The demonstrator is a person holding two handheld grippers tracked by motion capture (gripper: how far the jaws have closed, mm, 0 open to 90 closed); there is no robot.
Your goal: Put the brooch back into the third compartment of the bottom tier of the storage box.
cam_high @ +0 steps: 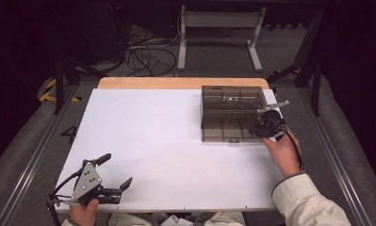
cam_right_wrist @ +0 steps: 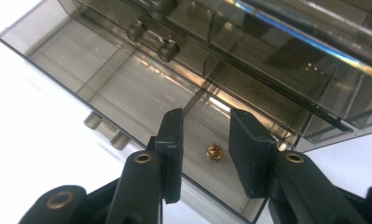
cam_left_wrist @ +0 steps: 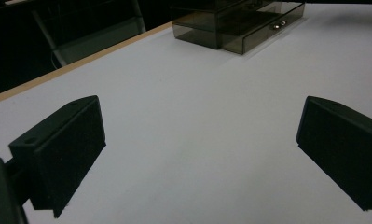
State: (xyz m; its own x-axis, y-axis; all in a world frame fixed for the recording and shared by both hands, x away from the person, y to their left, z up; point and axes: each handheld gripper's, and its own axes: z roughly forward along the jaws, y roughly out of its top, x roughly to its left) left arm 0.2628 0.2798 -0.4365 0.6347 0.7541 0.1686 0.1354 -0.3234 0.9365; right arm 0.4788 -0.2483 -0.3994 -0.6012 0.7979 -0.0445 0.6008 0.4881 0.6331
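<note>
Jaws, right gripper (cam_right_wrist: 206, 154): flat black pads, narrowly parted over a small brass ball (cam_right_wrist: 213, 151).
Jaws, left gripper (cam_left_wrist: 200, 154): wide apart, empty.
Box (cam_high: 232, 113): smoky clear plastic, drawered.
Worktop (cam_high: 152, 141): smooth white.

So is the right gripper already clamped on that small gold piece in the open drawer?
No: in the right gripper view the right gripper has its jaws apart, and the small gold piece lies on the drawer floor between them, untouched.

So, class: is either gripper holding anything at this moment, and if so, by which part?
Nothing is held. The left gripper is open over bare table; the right gripper is open above a small gold object in the open drawer.
</note>
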